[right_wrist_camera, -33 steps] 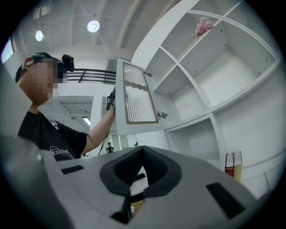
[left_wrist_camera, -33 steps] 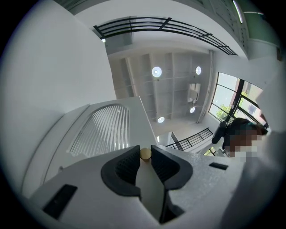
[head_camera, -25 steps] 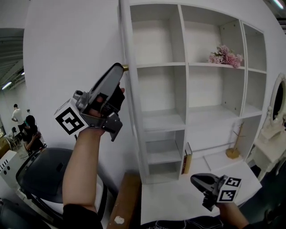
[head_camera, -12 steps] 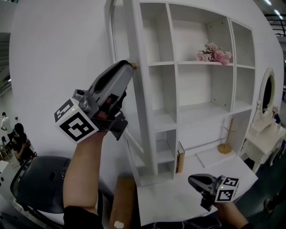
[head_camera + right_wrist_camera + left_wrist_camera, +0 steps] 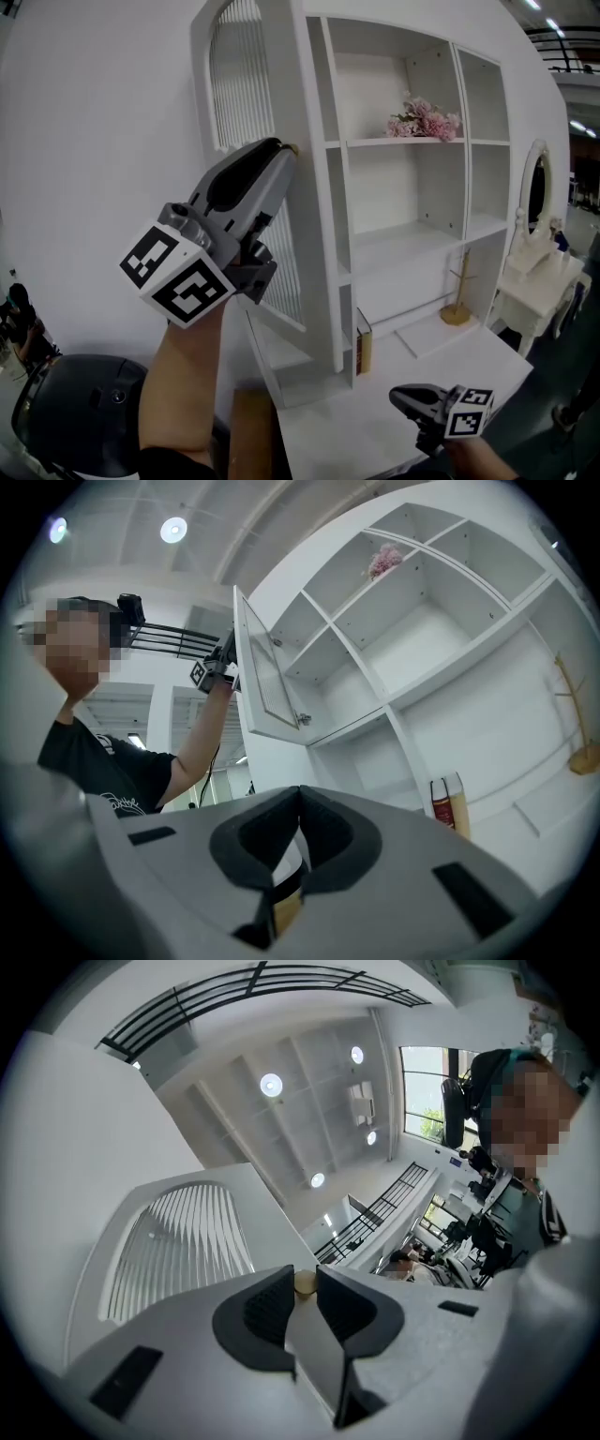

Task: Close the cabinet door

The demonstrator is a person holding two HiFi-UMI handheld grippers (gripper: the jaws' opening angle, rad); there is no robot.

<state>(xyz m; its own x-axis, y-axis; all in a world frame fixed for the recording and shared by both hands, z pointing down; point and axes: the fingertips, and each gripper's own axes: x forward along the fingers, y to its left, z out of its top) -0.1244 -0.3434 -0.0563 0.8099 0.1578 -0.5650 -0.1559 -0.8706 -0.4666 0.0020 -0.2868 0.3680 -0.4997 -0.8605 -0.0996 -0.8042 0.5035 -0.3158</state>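
Note:
The white cabinet [image 5: 403, 192] stands open-fronted. Its arched, slatted door [image 5: 251, 112] hangs ajar at the left side. My left gripper [image 5: 287, 152] is raised and shut on the door's free edge, at the small brass knob [image 5: 293, 148]. In the left gripper view the door's edge runs between the pads, the knob [image 5: 305, 1282] sits at the left gripper's [image 5: 305, 1290] tips, and the slatted door [image 5: 178, 1241] spreads to the left. My right gripper [image 5: 397, 397] hangs low in front of the cabinet, shut and empty. From the right gripper [image 5: 299, 795] view the door [image 5: 263, 675] stands out from the cabinet.
Pink flowers [image 5: 422, 117] lie on an upper shelf. A book [image 5: 363, 341] leans in the bottom bay, and a wooden stand [image 5: 457, 306] is on the low ledge. A white dressing table with mirror [image 5: 537, 267] is at right, a dark rounded seat [image 5: 84, 412] at lower left.
The door has swung from edge-on toward the cabinet, its slatted face now showing. My left gripper moved right with it and rolled. The right gripper sank slightly.

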